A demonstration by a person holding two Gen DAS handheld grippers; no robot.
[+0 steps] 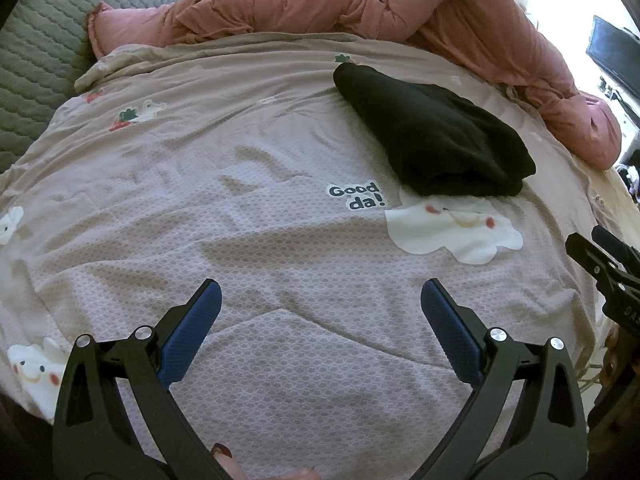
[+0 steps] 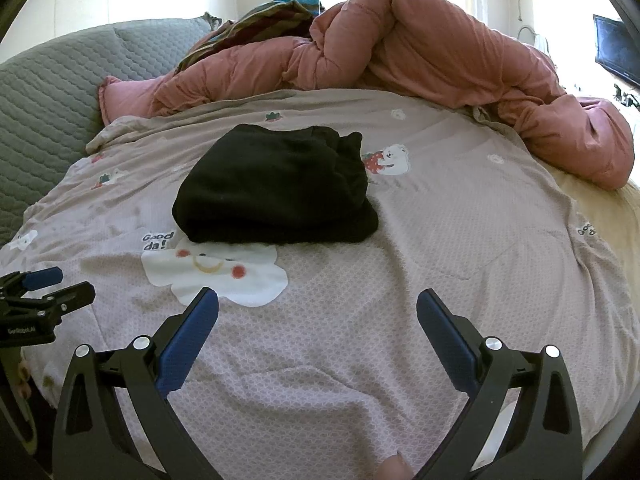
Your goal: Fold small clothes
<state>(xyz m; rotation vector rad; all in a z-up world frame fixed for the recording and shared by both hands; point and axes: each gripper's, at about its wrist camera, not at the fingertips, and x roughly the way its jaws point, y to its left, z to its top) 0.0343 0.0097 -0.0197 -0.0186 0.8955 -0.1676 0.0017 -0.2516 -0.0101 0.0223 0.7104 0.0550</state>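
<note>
Grippers hovering side by side over the near part of the bed [image 2: 460, 240], left gripper [image 1: 320, 300] and right gripper [image 2: 318, 308] both gaping wide and holding nothing, folded black garment [image 2: 276, 188] lying ahead on the patterned sheet, apart from both.

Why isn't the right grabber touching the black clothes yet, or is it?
Apart. In the right wrist view the open right gripper hovers with bare bedsheet between its fingertips and the black clothes.
</note>
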